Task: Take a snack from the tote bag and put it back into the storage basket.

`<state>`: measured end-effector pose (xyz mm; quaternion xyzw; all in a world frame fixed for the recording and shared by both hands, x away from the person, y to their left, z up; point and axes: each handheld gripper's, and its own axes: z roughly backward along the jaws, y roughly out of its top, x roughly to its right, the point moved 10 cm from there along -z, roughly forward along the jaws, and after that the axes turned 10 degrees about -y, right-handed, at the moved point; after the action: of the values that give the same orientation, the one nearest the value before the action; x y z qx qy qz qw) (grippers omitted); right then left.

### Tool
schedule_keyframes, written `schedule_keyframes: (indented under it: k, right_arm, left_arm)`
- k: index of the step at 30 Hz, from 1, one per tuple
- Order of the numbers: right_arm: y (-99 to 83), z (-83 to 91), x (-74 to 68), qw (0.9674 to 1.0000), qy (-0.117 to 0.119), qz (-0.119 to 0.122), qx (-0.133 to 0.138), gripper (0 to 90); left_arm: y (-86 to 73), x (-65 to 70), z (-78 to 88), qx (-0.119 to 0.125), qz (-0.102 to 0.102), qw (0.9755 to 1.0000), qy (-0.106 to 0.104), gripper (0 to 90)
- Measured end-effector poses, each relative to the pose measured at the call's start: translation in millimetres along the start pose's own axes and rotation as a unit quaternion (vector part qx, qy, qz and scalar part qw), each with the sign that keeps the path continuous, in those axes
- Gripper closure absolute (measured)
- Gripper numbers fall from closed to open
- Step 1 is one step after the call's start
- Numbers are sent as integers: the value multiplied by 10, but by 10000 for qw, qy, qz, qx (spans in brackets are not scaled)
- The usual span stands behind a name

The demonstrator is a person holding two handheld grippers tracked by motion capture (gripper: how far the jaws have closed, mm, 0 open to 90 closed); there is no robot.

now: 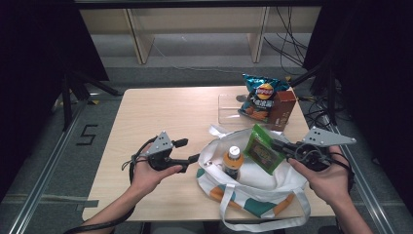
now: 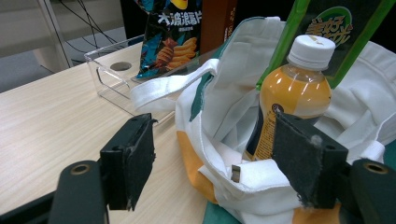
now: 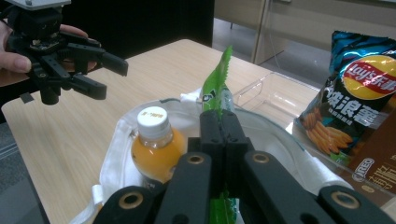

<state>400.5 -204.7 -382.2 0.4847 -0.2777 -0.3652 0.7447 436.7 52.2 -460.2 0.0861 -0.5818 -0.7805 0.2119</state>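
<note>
A white tote bag (image 1: 263, 183) with orange and teal patches lies open near the table's front edge. An orange juice bottle (image 1: 233, 162) with a white cap stands inside it. My right gripper (image 1: 278, 146) is shut on a green snack packet (image 1: 262, 148), holding it over the bag's mouth beside the bottle (image 3: 155, 144); the packet (image 3: 216, 86) stands edge-on between the jaws. My left gripper (image 1: 191, 151) is open just left of the bag, its jaws spread on either side of the bag's rim (image 2: 243, 175) without pressing it.
At the back right a clear plastic bin (image 1: 230, 108) holds a blue chips bag (image 1: 260, 97) and a brown box (image 1: 282, 109). Bare wooden tabletop (image 1: 160, 112) stretches left and behind the bag. Cables trail beside the table.
</note>
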Motion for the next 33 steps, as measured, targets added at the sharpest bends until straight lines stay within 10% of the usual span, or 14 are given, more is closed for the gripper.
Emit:
schedule_keyframes:
  k: [33]
  right_arm:
    - [228, 22, 123, 9999, -67, -1, 133, 900]
  left_arm:
    - [6, 3, -2, 6, -7, 10000, -3, 293]
